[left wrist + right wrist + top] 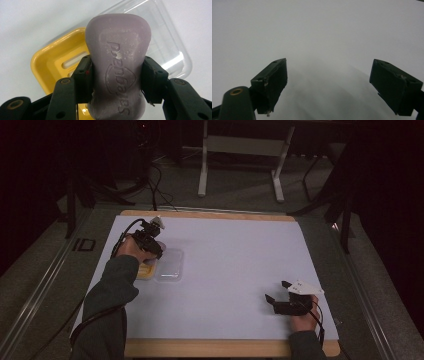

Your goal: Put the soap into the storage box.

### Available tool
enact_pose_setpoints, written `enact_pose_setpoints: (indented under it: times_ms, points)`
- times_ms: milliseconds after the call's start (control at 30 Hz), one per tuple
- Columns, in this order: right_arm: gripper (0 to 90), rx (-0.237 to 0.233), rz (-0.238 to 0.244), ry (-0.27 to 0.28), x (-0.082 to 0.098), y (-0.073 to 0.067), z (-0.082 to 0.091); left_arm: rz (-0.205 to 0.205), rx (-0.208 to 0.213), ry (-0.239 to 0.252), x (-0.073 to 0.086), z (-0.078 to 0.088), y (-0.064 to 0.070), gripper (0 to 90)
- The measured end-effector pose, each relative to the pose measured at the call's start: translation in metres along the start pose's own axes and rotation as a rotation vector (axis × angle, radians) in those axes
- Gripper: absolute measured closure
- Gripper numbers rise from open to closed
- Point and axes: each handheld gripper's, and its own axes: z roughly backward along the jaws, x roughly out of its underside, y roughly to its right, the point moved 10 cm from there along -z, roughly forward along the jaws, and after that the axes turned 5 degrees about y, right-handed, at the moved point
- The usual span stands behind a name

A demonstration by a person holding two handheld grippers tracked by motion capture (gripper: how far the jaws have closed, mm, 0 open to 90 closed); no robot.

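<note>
While the soap bar (117, 65) is clamped at its narrow waist between the jaws of the left tool (117, 80), it is held above the yellow soap dish (53, 66) and the clear lid (170, 50) that lies just beside the dish, both toward the left edge of the worktop (235, 270), about midway between its near and far edges. The bar is gripped on two smooth curved flanks, so a slip is judged the main risk: soap is slick, and any twist of the hand could let it slide forward out of the pads. If the bar is meant for the dish, a release made too high or off-centre could let it strike the rim, tip the light dish, or knock the lid aside. Excess squeeze could also mark or gouge the soft bar, and faint scuffs are already visible on its face. The right tool (283, 298) is held wide open with nothing between its jaws, near the right end of the near edge of the worktop and well apart from the dish, so the dish is judged not to be steadied by it should it shift.
</note>
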Motion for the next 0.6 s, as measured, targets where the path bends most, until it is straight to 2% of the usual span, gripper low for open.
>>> enact_pose_setpoints:
  times_ms: [300,600]
  points:
    - [14.3,-0.001,-0.002,0.0,0.0,0.0,0.0,0.009,0.002,-0.007,0.005,-0.004,-0.003,50.1]
    - [14.3,0.0,0.0,0.0,0.0,0.0,0.0,0.046,-0.007,-0.004,0.015,-0.006,-0.012,50.1]
